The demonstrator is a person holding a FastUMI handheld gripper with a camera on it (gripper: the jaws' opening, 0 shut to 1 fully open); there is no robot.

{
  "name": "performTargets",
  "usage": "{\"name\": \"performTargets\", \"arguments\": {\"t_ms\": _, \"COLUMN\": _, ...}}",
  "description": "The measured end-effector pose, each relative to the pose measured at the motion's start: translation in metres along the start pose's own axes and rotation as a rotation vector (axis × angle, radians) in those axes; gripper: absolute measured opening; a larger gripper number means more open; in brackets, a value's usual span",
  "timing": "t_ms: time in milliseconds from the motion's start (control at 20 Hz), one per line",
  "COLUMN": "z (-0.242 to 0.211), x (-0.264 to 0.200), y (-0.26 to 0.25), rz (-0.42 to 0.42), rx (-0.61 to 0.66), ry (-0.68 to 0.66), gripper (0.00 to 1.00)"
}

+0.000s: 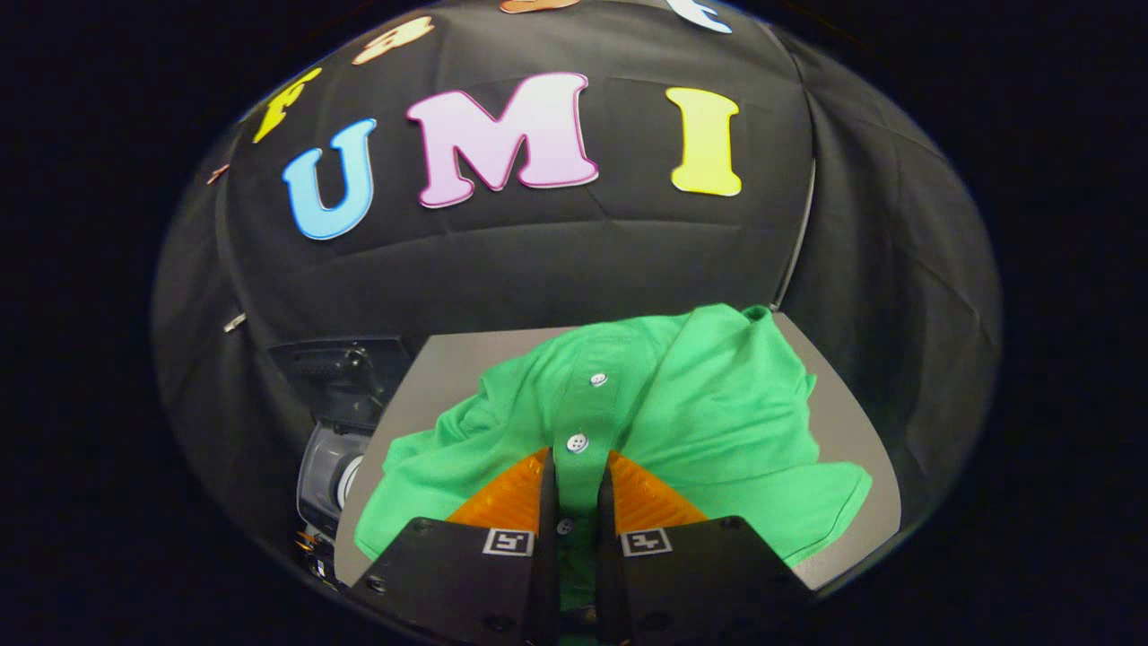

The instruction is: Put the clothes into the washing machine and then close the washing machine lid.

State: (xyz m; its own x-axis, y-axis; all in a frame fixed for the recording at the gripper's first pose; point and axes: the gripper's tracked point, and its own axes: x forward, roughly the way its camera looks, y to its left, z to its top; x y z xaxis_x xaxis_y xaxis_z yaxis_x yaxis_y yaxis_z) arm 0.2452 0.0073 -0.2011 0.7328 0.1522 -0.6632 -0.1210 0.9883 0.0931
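One washing machine (336, 467) stood at nine o'clock off the grey table (843, 422). A green shirt (700, 422) lay crumpled on the table, its button placket clamped between the tool's (578, 484) two fingers at six o'clock.

Before us: one green shirt (682, 404) with three buttons (577, 442), one table (843, 422), one washing machine (336, 449).

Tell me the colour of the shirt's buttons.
White, on the green shirt; clearest in the gripper view, just ahead of the jaws pinching its placket.
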Motion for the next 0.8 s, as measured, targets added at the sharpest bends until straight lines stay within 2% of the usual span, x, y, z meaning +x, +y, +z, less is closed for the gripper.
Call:
{"name": "performTargets", "arguments": {"t_ms": 100, "z": 0.006, "x": -0.009, "y": 0.003, "rz": 0.014, "rx": 0.057, "ry": -0.007, "gripper": 0.21}}
{"name": "performTargets", "arguments": {"t_ms": 350, "z": 0.022, "x": -0.026, "y": 0.009, "rz": 0.042, "rx": 0.012, "ry": -0.031, "gripper": 0.2}}
{"name": "performTargets", "arguments": {"t_ms": 600, "z": 0.052, "x": -0.053, "y": 0.021, "rz": 0.086, "rx": 0.074, "ry": -0.093, "gripper": 0.2}}
{"name": "performTargets", "arguments": {"t_ms": 800, "z": 0.077, "x": -0.075, "y": 0.035, "rz": 0.111, "rx": 0.075, "ry": -0.137, "gripper": 0.2}}
